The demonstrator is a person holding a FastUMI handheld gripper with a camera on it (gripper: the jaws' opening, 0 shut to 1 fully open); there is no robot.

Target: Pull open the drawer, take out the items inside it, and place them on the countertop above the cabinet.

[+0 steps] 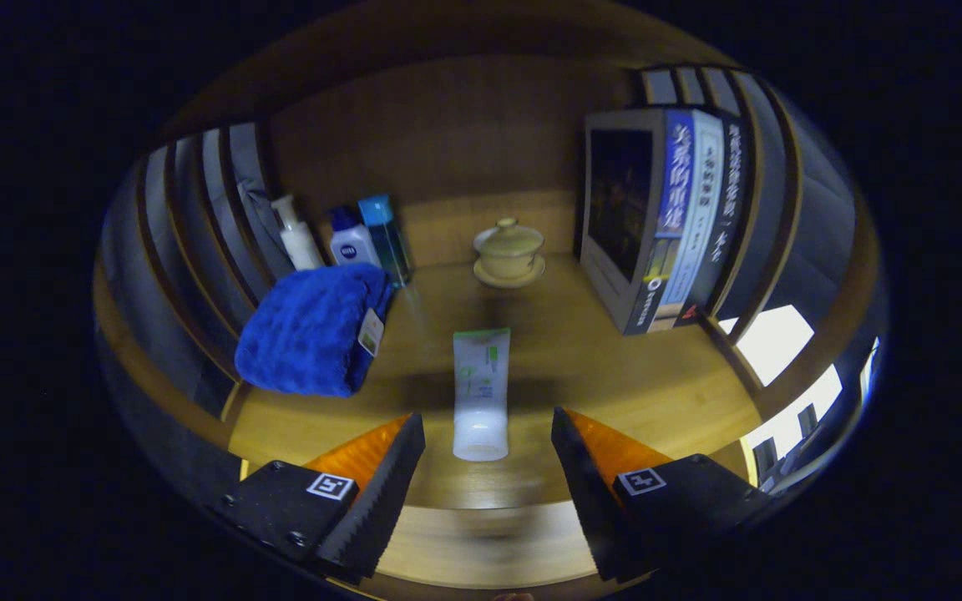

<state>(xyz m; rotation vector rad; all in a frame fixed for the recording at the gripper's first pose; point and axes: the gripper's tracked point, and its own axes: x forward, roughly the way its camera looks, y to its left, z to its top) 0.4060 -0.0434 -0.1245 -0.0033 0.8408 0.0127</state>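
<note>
A white tube with a green end (pixel 481 392) lies flat on the wooden countertop (pixel 615 376), its cap end pointing toward me. My gripper (pixel 488 434) is open, and the cap end sits between the two fingertips without either finger touching it. The fingers (pixel 381 492) stand wide apart on both sides of the tube. No drawer is in sight from here.
A folded blue towel (pixel 310 330) lies left of the tube. Behind it stand a pump bottle (pixel 297 238), a blue-and-white bottle (pixel 351 242) and a teal box (pixel 385 238). A lidded cup on a saucer (pixel 508 250) sits at the back, and upright books (pixel 665 217) stand on the right.
</note>
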